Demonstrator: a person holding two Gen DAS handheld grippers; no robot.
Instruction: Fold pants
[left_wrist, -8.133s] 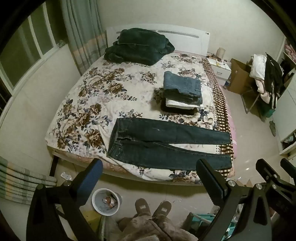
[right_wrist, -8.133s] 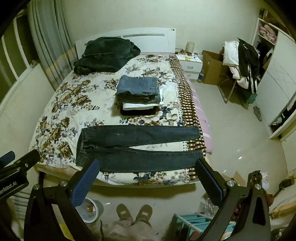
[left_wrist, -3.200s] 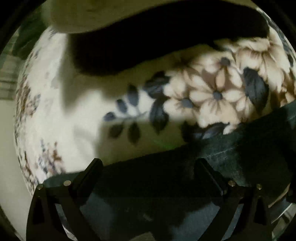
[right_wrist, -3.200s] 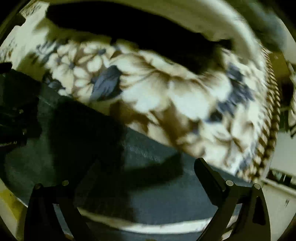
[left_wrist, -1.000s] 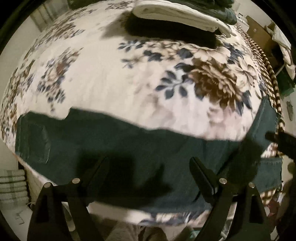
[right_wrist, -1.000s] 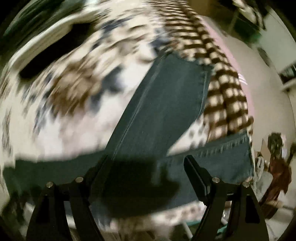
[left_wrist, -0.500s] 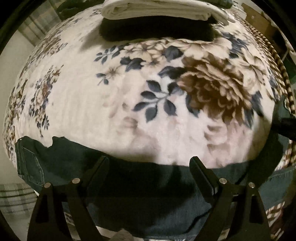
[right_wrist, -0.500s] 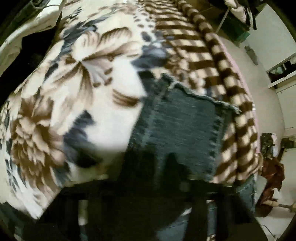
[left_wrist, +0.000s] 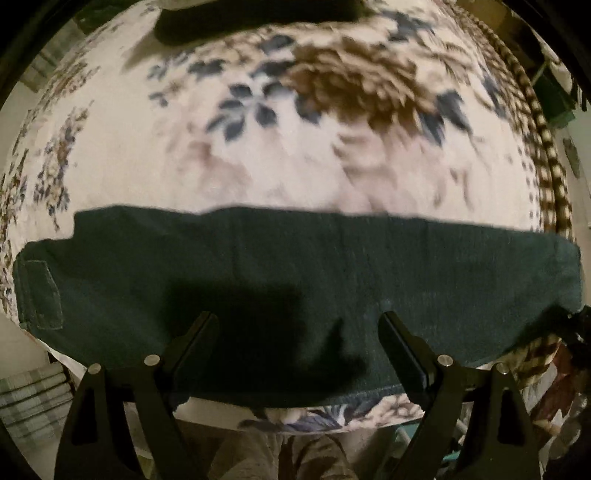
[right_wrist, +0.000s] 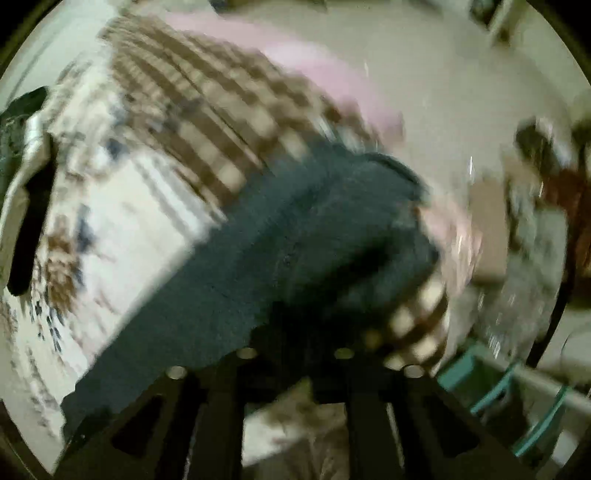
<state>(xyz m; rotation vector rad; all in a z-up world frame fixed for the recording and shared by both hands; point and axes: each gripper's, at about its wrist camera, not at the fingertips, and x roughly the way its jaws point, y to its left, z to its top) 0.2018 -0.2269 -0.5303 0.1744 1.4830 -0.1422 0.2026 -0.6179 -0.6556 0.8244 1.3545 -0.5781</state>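
Since half a second ago the right gripper (right_wrist: 295, 332), fingers drawn together on the pants (left_wrist: 295, 280) hem, has lifted the leg ends, while the left gripper (left_wrist: 295, 328), fingers apart, hovers at 6 o'clock above the pants spanning the floral blanket (left_wrist: 258, 155).
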